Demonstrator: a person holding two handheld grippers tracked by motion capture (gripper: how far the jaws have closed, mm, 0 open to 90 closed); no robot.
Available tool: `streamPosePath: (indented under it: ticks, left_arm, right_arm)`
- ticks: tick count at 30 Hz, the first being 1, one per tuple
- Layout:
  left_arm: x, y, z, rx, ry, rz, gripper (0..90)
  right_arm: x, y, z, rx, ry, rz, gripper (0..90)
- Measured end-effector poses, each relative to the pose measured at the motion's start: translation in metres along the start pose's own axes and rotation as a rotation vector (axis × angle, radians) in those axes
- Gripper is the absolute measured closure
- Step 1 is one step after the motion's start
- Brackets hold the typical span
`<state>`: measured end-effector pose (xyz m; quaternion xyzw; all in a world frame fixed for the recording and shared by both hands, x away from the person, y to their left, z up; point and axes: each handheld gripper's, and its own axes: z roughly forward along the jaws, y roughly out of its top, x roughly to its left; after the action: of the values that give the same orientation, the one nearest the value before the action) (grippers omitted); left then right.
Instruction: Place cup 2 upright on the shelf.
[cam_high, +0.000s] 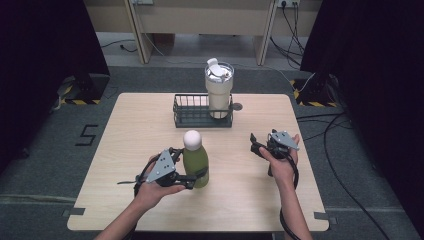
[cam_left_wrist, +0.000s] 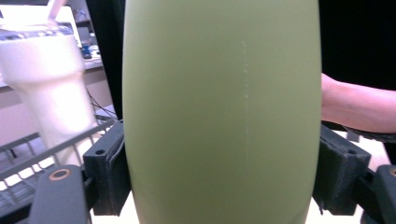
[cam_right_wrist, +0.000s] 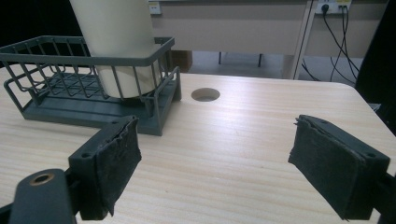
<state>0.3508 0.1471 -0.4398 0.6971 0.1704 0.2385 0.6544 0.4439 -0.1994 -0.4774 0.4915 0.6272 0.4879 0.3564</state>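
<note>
Left gripper (cam_high: 192, 181) clamping green bottle (cam_high: 195, 160) low on body; right gripper (cam_high: 260, 145) hovering released at right. Smooth, top-heavy bottle risking slipping or tipping near basket (cam_high: 186, 120).

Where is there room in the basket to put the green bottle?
The left half of the wire basket is bare, bordered by its left wall and the white tumbler. The right end is crowded by that tumbler. The left gripper holds the green bottle on the table in front.
</note>
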Motion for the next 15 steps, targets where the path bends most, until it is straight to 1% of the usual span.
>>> streamPosePath:
  ticks: [2, 4, 10, 15]
  left_arm:
    - [0.003, 0.002, -0.001, -0.008, 0.011, -0.001, 20.6]
    - [0.006, 0.003, -0.001, -0.016, 0.018, -0.012, 20.6]
    - [0.015, 0.007, 0.001, -0.015, 0.048, -0.004, 20.6]
    - [0.024, 0.009, 0.002, -0.010, 0.081, -0.001, 20.6]
  right_arm:
    - [0.000, 0.000, 0.000, 0.002, 0.000, 0.001, 15.0]
    - [0.001, 0.000, 0.000, 0.004, 0.002, 0.003, 15.0]
    - [0.001, -0.001, 0.001, 0.006, 0.003, 0.001, 15.0]
    - [0.001, -0.001, 0.000, 0.005, 0.002, 0.002, 15.1]
